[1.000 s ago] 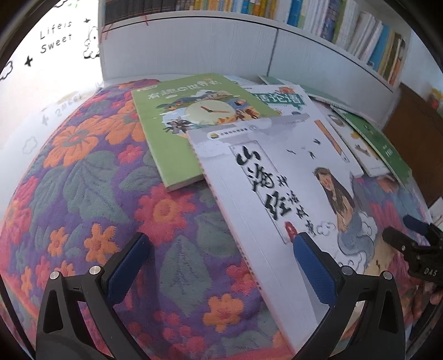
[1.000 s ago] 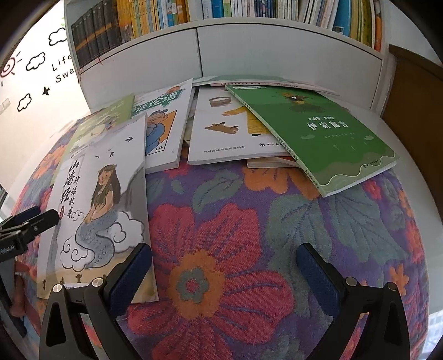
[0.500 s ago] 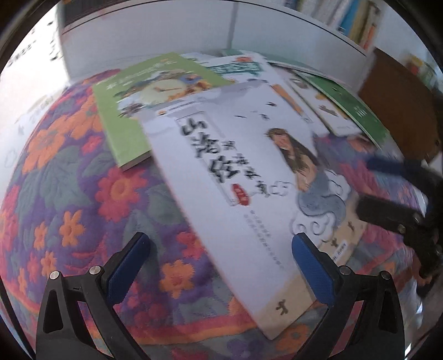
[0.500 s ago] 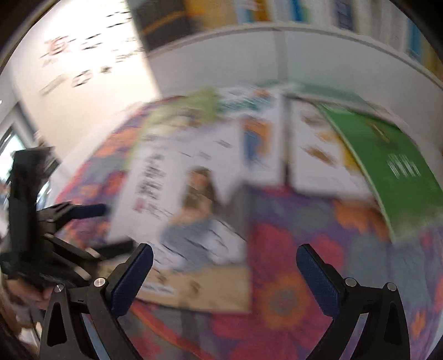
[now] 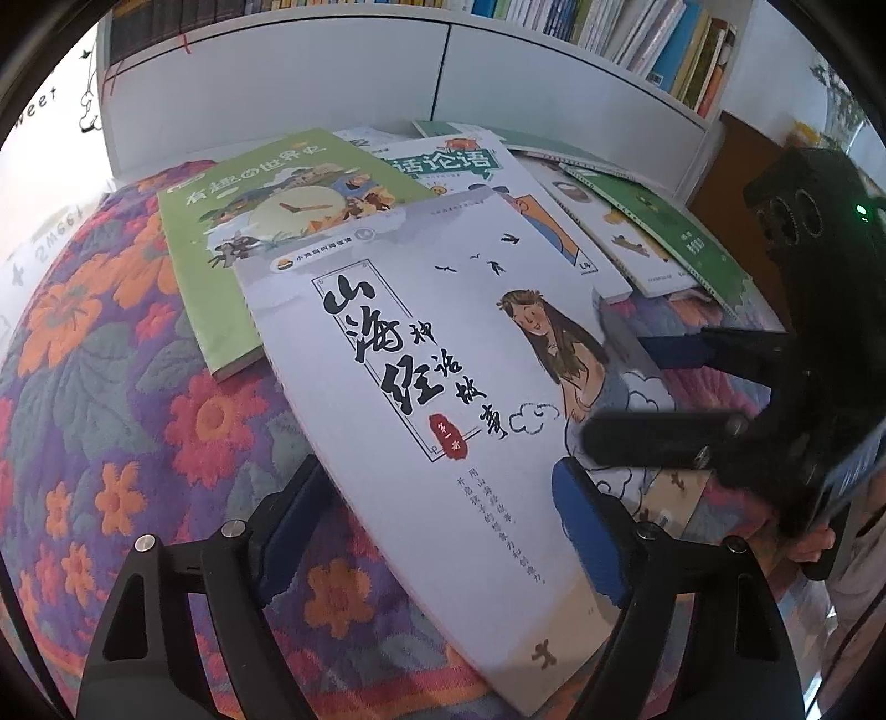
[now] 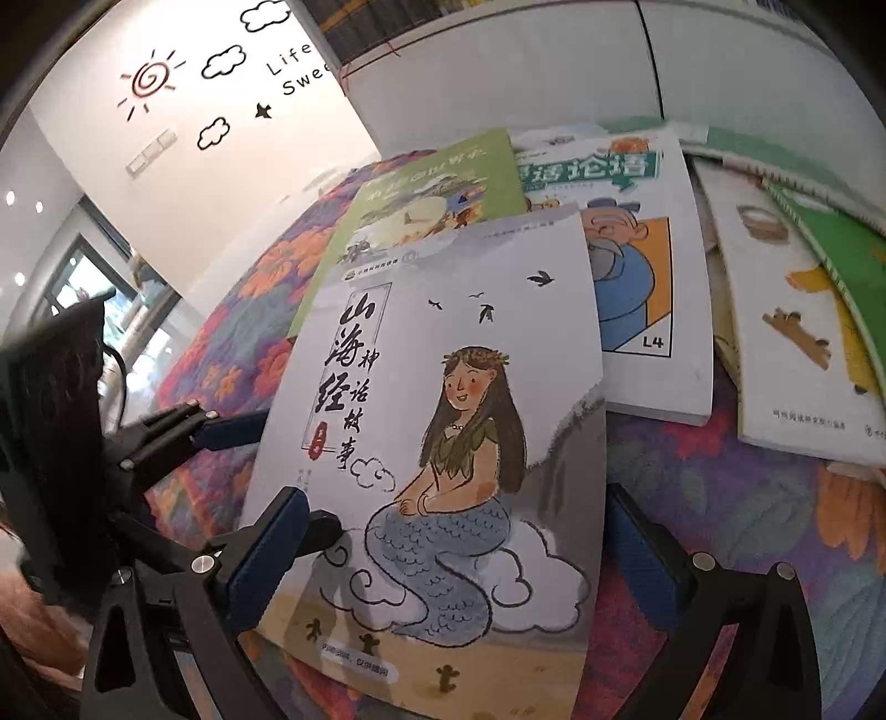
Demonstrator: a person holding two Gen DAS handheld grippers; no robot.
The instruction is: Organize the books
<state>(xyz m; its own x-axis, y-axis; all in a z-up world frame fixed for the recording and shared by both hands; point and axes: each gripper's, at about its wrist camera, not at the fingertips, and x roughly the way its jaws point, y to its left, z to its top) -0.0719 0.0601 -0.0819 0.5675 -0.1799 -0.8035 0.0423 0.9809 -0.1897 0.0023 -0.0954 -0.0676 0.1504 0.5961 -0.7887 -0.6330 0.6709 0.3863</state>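
Item: thin white paperback with a mermaid drawing and black brush lettering [image 5: 421, 354]. It lies topmost and askew near the front edge of the quilted purple cloth with orange flowers [image 5: 111, 387] that covers the surface. Its far end is propped on a light green paperback with a clock picture [image 5: 266, 221], and its near corner stands clear of the cloth. Left gripper [image 5: 437, 482]: black frame, blue pads; jaws have just been closing and now stand at a middling width. The mermaid book's long left edge lies between them, one finger [image 5: 293, 509] beneath that edge and the other over the cover. The gap is far wider than the thin book, so no clamp shows. Right gripper [image 6: 454, 498]: jaws wide, straddling the book's bottom edge, the left finger [image 6: 266, 554] in front of the cover and the right finger partly hidden behind the book's right edge; pads are not seen pressing. Further stock, toward the far edge of the cloth: a white paperback with a teal title banner [image 5: 459, 160], partly under the mermaid book. To its right is a white picture book with brown animals [image 6: 786, 332], overlapped by a dark green paperback [image 5: 681, 238]. Behind stands a white bookcase [image 5: 332, 83] with a shelf of upright books [image 5: 637, 33]. Left of it is a white wall with sun and cloud decals [image 6: 183, 72].
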